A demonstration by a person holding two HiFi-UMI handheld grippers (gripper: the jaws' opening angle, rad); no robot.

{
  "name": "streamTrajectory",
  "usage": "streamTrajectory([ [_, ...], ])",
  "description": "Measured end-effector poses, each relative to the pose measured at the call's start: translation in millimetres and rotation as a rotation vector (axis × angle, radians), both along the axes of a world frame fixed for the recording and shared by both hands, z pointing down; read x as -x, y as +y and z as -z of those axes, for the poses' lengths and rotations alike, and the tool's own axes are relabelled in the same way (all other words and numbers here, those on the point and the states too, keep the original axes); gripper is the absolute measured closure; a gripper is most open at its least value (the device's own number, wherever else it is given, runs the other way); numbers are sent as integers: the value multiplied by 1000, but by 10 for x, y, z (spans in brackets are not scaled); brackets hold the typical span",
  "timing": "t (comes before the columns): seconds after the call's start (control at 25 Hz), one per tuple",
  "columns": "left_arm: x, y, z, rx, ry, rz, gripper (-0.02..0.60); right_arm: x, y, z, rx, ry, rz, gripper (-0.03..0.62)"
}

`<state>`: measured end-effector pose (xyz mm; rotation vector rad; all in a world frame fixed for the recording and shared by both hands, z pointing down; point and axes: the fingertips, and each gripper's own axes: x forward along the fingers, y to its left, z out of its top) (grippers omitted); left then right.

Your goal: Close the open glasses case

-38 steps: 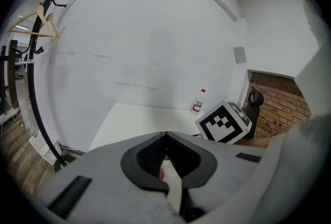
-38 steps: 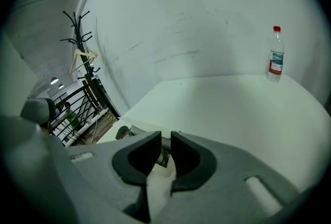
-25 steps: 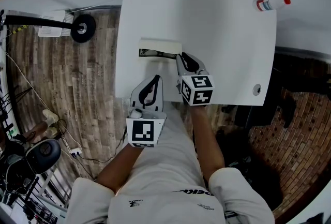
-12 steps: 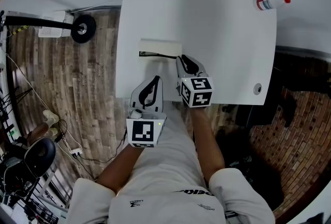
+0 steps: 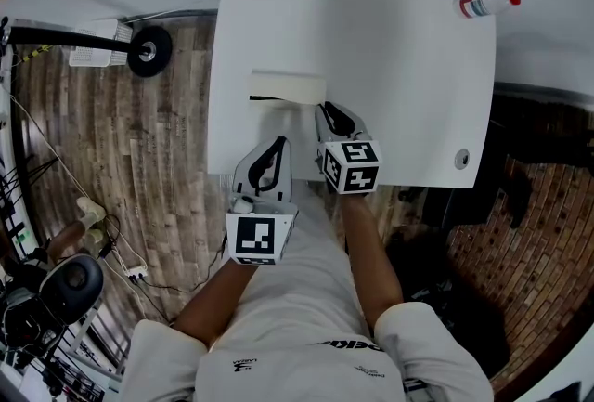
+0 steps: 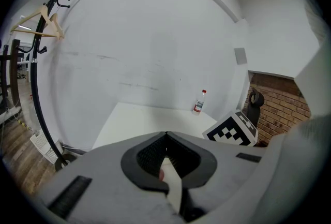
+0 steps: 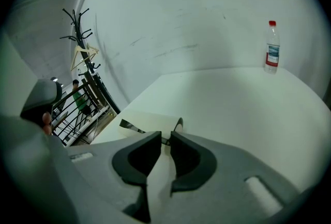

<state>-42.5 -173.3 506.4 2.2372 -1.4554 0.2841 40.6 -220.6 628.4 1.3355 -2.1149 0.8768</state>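
Observation:
The cream glasses case (image 5: 289,85) lies on the white table (image 5: 390,57) near its front left. Its lid is almost down, and only a thin dark slit (image 5: 267,98) shows along the near edge. In the right gripper view the case (image 7: 147,120) sits just beyond the jaws, with the dark slit at its left end. My right gripper (image 5: 327,109) (image 7: 165,135) is at the case's right end, shut with a hair of a gap and holding nothing. My left gripper (image 5: 276,148) (image 6: 166,135) hangs over the table's front edge, shut and empty, short of the case.
A clear bottle with a red cap (image 5: 487,5) (image 7: 272,47) stands at the table's far right corner. A round hole (image 5: 461,161) is near the front right edge. A coat rack (image 7: 83,47) stands left of the table over a wood floor with cables (image 5: 102,224).
The case's lid has come down: the wide dark opening seen a second ago has narrowed to a slit. My right gripper eased slightly back. The left gripper stayed put.

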Motion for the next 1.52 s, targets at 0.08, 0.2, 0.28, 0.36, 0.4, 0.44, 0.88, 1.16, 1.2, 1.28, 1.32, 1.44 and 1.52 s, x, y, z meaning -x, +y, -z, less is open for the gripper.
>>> streamTrajectory([
  [0.08,11,-1,9,-2,3,1,583,12,3,-12,3,-1,-4,542],
  [0.2,5,-6,21,-5,6,0,583,15,7,-26,10,2,-2,542],
  [0.28,-10,2,26,-6,6,-1,583,9,19,-32,12,2,-2,543],
  [0.36,-23,15,30,-6,5,-1,583,3,32,-41,14,1,-4,544],
  [0.4,-25,21,34,-7,5,-1,583,1,39,-46,15,1,-5,545],
  [0.44,-24,27,39,-7,7,-1,583,1,45,-52,17,0,-6,545],
  [0.88,1,59,67,-19,4,6,583,-15,102,-145,42,-12,-25,560],
  [1.16,12,74,89,-11,24,7,584,0,144,-189,64,-3,-21,568],
  [1.2,19,82,87,-10,21,7,583,8,153,-177,64,-8,-23,569],
  [1.28,28,90,91,-10,19,7,583,25,164,-147,62,-17,-25,569],
  [1.32,29,87,103,-14,19,8,583,29,166,-134,59,-20,-26,569],
  [1.44,43,91,137,-28,15,8,584,26,168,-78,52,-36,-31,569],
  [1.52,54,102,164,-26,19,8,583,17,167,-25,44,-50,-45,574],
])
